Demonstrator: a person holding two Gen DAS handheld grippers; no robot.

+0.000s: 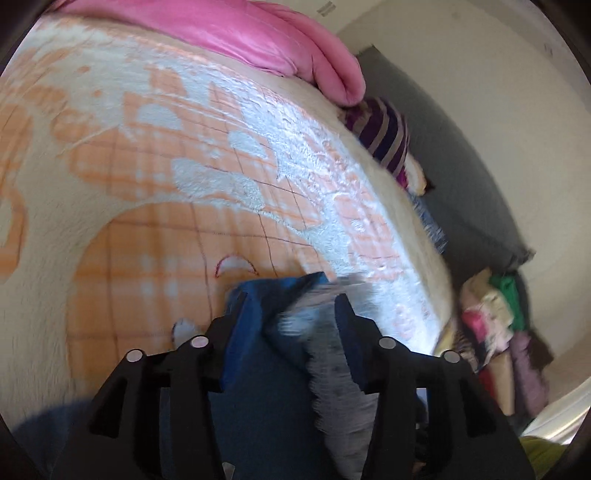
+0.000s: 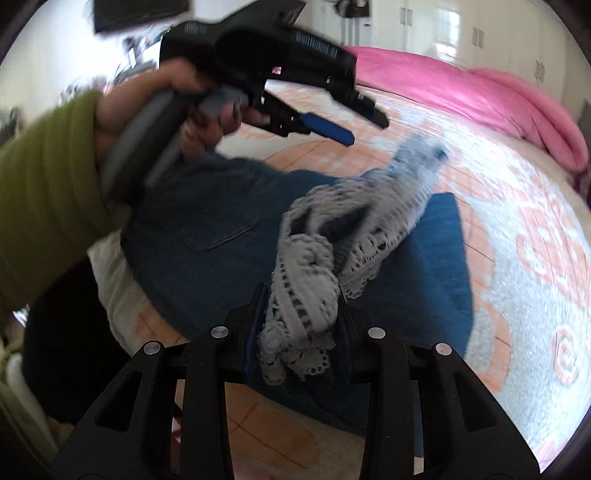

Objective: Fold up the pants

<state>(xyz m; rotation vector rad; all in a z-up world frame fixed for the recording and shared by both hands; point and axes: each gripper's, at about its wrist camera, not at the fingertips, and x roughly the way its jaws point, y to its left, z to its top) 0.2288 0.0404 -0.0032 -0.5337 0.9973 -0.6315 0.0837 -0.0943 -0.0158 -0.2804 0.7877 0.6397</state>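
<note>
Blue denim pants [image 2: 207, 236] with a white lace trim [image 2: 314, 266] lie on the bed, partly folded. My right gripper [image 2: 301, 325] is shut on the lace trim of the pants. My left gripper [image 2: 354, 122] shows in the right wrist view, held above the pants, its jaws apart with nothing between them. In the left wrist view the left gripper [image 1: 291, 317] hovers over the blue denim [image 1: 266, 387] and the grey-white lace [image 1: 332, 376], its blue pads spread wide.
The bed has an orange and white fluffy blanket [image 1: 184, 155]. A pink duvet [image 1: 258, 33] lies at the far side, with a striped purple cushion [image 1: 384, 136] at the bed edge. A pile of clothes [image 1: 495, 317] sits on the floor by the wall.
</note>
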